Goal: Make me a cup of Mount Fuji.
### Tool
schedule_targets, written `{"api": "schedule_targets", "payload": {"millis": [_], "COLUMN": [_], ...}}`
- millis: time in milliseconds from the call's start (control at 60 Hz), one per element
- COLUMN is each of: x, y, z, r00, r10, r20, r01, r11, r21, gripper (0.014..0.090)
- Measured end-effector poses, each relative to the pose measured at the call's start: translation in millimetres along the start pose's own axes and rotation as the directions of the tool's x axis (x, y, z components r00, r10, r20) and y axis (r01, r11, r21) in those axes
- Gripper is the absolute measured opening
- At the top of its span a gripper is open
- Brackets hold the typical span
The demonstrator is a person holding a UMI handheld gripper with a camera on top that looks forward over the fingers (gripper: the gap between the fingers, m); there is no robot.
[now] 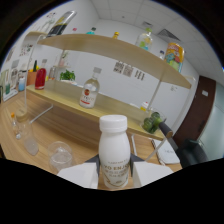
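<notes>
The white bottle point(114, 150) sits right between the gripper point(114, 176) fingers, capped, upright, lifted above the wooden counter point(75, 132). Both white fingers press against its lower body, at the label, so the claw is clamped on it. That looks like a smooth plastic bottle, probably part-full of a milky drink: moderately heavy, slick-sided, and a bit squeezable, so the hold belongs low on the straight wall, not on the tapered shoulder or the cap. Down near the counter's front edge stands a clear cup point(61, 153), with more clear glassware point(25, 131) off toward the counter's left end. On the raised shelf point(107, 100) beyond stands a clear bottle with a red label point(89, 91).
</notes>
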Motion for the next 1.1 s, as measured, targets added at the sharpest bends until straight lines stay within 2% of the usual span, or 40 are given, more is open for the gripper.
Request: {"api": "schedule_targets", "payload": {"millis": [133,317,533,700,783,917,1033,1100], "x": [-5,-7,-10,-11,-17,-18,-19,-19], "y": [-1,-7,-16,-26,-25,-23,-29,-37], "z": [8,13,14,15,17,16,7,1], "r00": [0.941,0.723,0.409,0.168,0.101,0.073,0.191,0.327], "r10": [-0.337,-0.688,-0.906,-0.974,-0.983,-0.986,-0.97,-0.934], "r20": [-0.019,-0.065,-0.113,-0.154,-0.155,-0.15,-0.15,-0.146], "r01": [0.337,0.691,0.912,0.984,0.994,0.996,0.981,0.945], "r11": [0.941,0.723,0.411,0.175,0.107,0.079,0.194,0.326], "r21": [0.017,0.029,0.004,-0.035,-0.029,-0.036,-0.006,0.035], "gripper": [0.0472,0.0472,0.0472,0.0473,0.0472,0.0476,0.0472,0.0477]}}
